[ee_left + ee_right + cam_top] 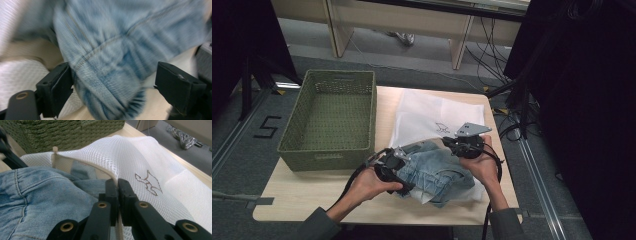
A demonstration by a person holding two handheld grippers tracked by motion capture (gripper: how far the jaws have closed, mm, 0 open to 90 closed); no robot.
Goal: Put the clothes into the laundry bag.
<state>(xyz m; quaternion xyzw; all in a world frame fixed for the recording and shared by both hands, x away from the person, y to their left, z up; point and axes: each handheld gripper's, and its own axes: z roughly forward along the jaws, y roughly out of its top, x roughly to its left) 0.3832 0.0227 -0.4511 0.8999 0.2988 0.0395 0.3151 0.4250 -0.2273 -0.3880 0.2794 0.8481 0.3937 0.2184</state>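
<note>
We read this as stuffing a pair of faded light-blue denim jeans (437, 172) into a white mesh laundry bag with a small embroidered outline on it (432, 116), on a pale wooden table (302, 192). Right gripper (451, 143) has its jaws pinched together on the bag's mouth edge, at the beige zipper band (61, 162), probably holding the opening up and steady so the fabric has somewhere to go. In the right gripper view the denim (37, 195) sits right at that opening, part of it looks already under the mesh, most of it outside. Left gripper (113, 87) is at the near left end of the bundle; its jaws stand wide apart with a bunched fold of denim between them, one pad touching or nearly touching the cloth, the other apart, so nothing is clamped. No earlier picture, so we judge only that it's between grips, likely repositioning for a fresh hold to push more in. Picture is blurred there. A green woven rectangular basket (332, 117) sits on the far left of the table, just beside the bag, nothing visible in it. Next move in our judgement: close left on the fold and feed it toward the held mouth.
</note>
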